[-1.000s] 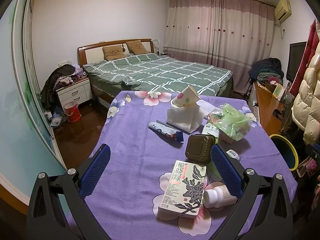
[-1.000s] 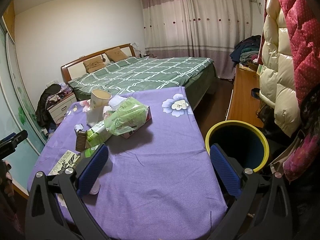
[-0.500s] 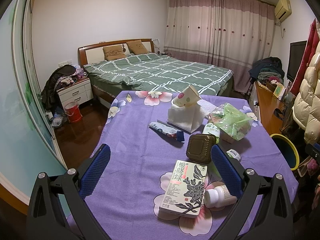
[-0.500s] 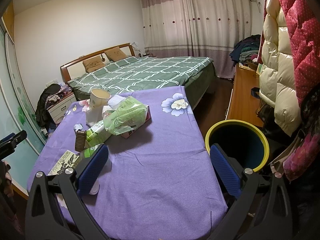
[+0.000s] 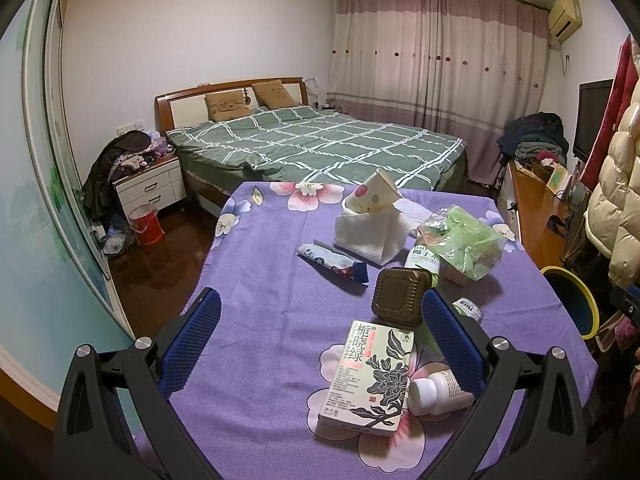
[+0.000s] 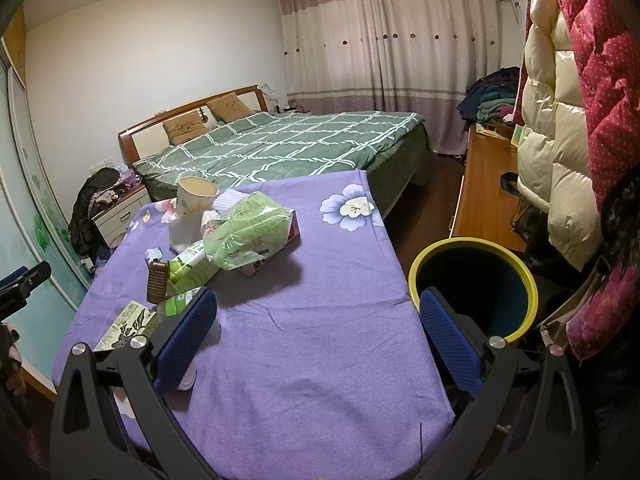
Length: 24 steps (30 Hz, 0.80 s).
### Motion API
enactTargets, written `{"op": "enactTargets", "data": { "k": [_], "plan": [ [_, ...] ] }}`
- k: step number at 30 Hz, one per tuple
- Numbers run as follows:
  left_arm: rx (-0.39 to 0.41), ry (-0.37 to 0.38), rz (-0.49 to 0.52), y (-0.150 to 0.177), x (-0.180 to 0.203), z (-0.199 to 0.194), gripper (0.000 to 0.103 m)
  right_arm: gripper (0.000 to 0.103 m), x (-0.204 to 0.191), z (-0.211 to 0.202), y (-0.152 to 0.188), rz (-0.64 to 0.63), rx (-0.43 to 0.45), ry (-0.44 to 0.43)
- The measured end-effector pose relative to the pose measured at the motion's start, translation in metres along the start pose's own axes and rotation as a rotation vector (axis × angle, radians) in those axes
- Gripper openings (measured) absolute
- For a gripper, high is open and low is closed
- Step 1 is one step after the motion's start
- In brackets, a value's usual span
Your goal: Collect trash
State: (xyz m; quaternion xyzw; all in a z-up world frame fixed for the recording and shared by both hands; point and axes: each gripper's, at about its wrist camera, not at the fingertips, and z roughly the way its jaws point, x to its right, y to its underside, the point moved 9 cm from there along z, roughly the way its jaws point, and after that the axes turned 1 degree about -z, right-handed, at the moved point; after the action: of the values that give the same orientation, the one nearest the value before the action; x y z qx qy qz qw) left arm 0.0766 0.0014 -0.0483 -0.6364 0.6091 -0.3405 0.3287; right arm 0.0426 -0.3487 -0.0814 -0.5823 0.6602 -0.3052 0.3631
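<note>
On a table point(image 5: 256, 320) draped in a purple flowered cloth, in a bedroom, lies a scatter of trash. Both pairs of tongs hover above it with their blue-padded fingers spread wide, grasping nothing.

From the left tongs point(image 5: 320, 332), a white box with black flower print point(image 5: 366, 376) lies flat near the front edge of the table. A small white bottle point(image 5: 438, 390) lies on its side just beside the box, to its right. Behind the box stands a brown ribbed plastic container point(image 5: 400, 296). Farther back are a crumpled wrapper with a dark blue end point(image 5: 332, 260), a folded white paper towel point(image 5: 370, 234) with a dotted paper cup point(image 5: 372, 198) tipped on top, and a green plastic bag point(image 5: 464, 242) to the right. A green-labelled bottle point(image 5: 424, 260) lies between the towel and the bag.

From the right tongs point(image 6: 318, 336), the same pile sits on the left half of the table, and the right half of the cloth is bare. A yellow-rimmed bin point(image 6: 474, 288) stands on the floor just beside the table's right edge, near the right finger. A green checked bed point(image 6: 280, 148) lies beyond the table.
</note>
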Motion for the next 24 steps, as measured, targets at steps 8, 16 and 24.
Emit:
{"op": "enactTargets", "data": {
  "k": [8, 16, 24],
  "plan": [
    [-0.002, -0.001, 0.005, 0.003, -0.001, 0.003, 0.099, 0.097, 0.001, 0.001, 0.001, 0.001, -0.001, 0.0],
    [-0.012, -0.008, 0.009, 0.009, -0.006, 0.01, 0.099, 0.097, 0.004, 0.008, 0.006, 0.003, -0.021, 0.001],
    [-0.015, -0.02, 0.023, 0.0, -0.006, 0.02, 0.099, 0.097, -0.016, 0.031, 0.003, -0.039, -0.054, -0.021]
  ]
}}
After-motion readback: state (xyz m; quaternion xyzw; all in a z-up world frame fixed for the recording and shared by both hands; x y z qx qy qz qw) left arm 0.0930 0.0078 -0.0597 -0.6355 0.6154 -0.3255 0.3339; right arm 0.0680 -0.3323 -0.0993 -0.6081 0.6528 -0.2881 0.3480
